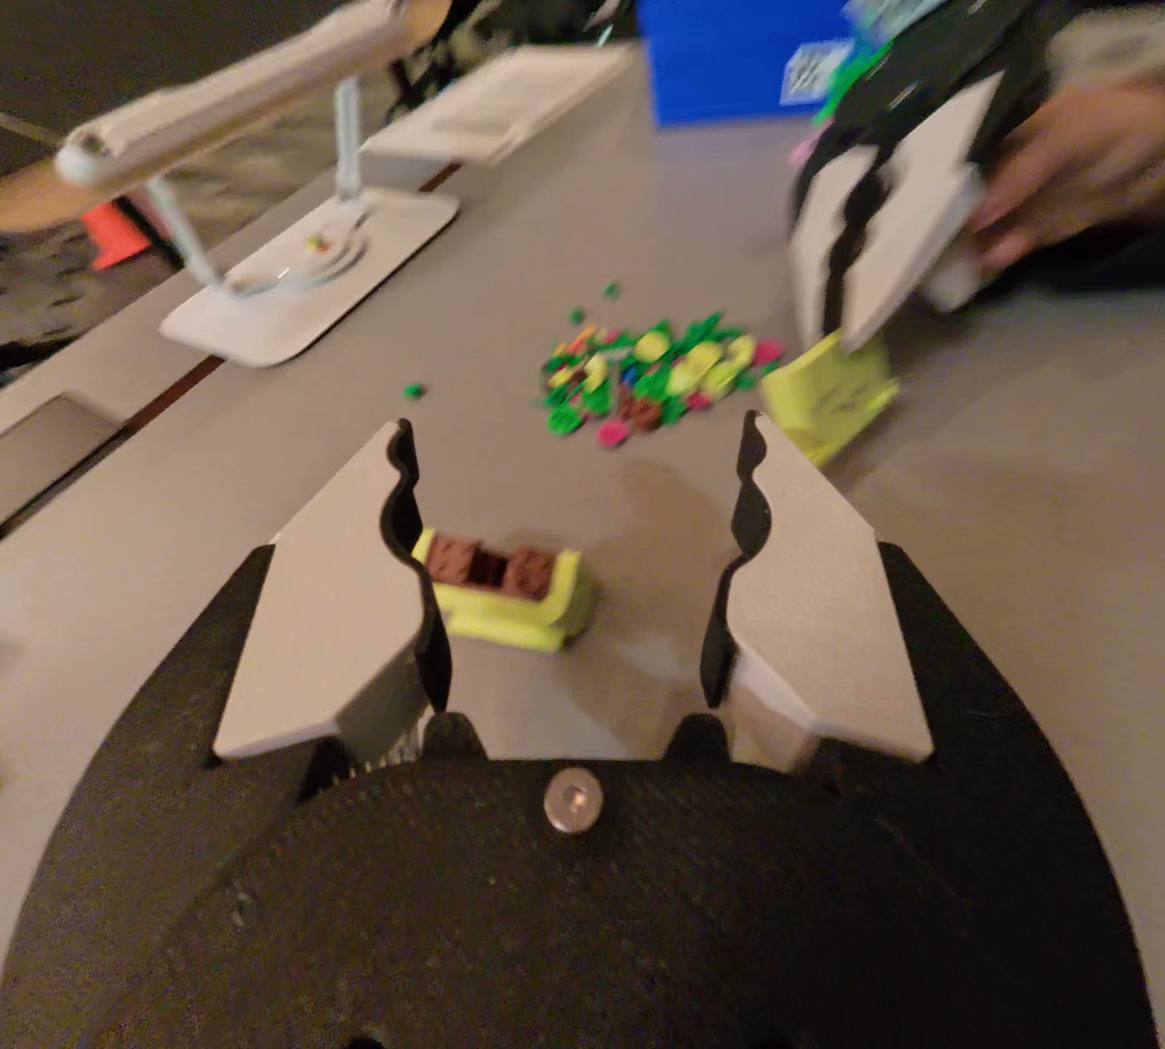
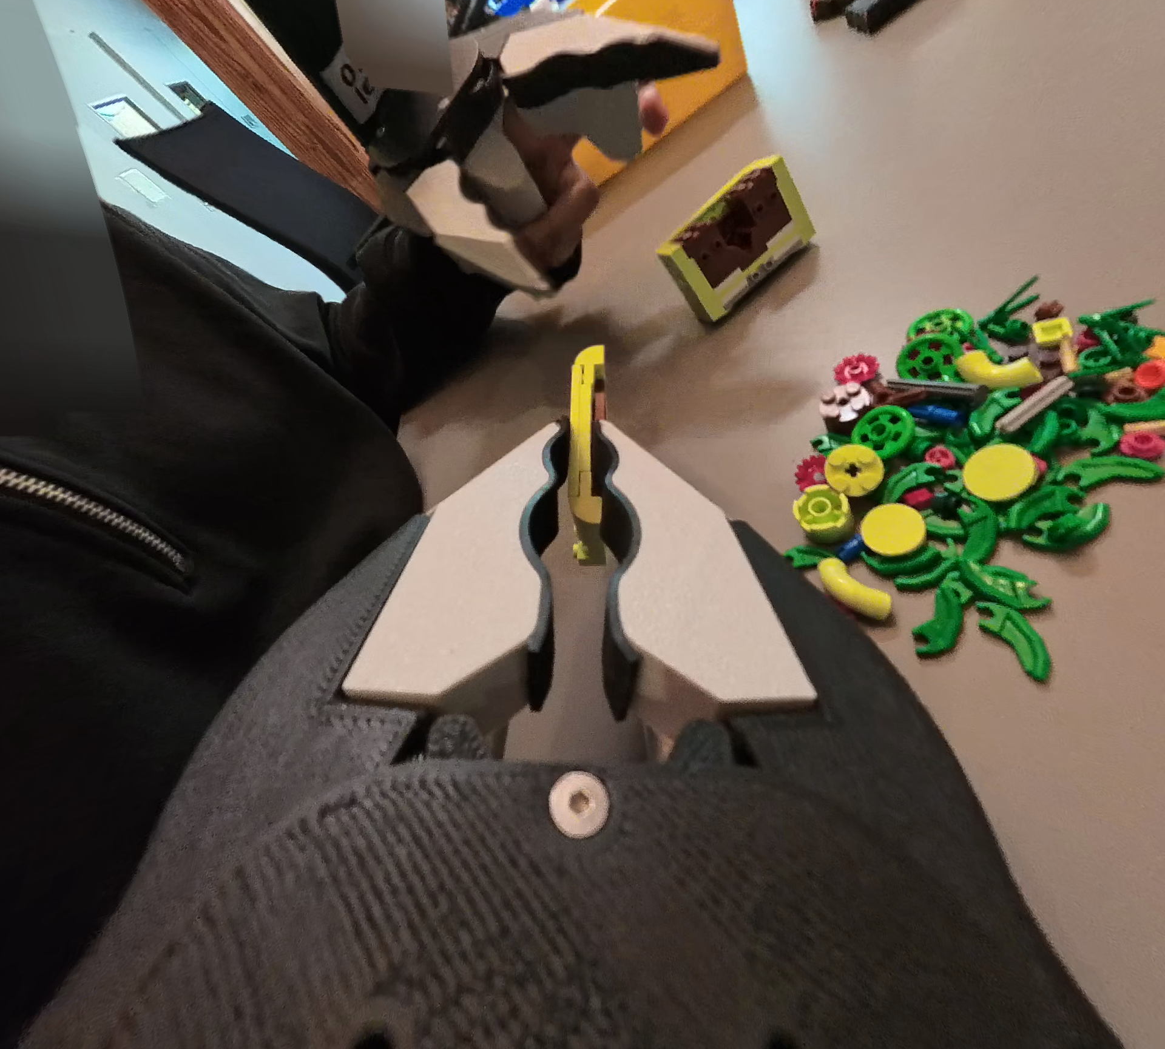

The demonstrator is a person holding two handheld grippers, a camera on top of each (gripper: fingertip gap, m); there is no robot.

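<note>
Lime-yellow brick frame (image 1: pixel 504 590) with brown filling lies on the grey table (image 1: pixel 567 237) at about 11 o'clock inside the wide-open, empty left hand-held gripper (image 1: pixel 577 439), long axis crosswise to its fingers. Right hand-held gripper (image 2: pixel 580 432), clamped on a thin yellow plate (image 2: pixel 583 451) held edge-on, sits farther off; the loose pile (image 2: pixel 983 476) lies at its 2 o'clock.
</note>
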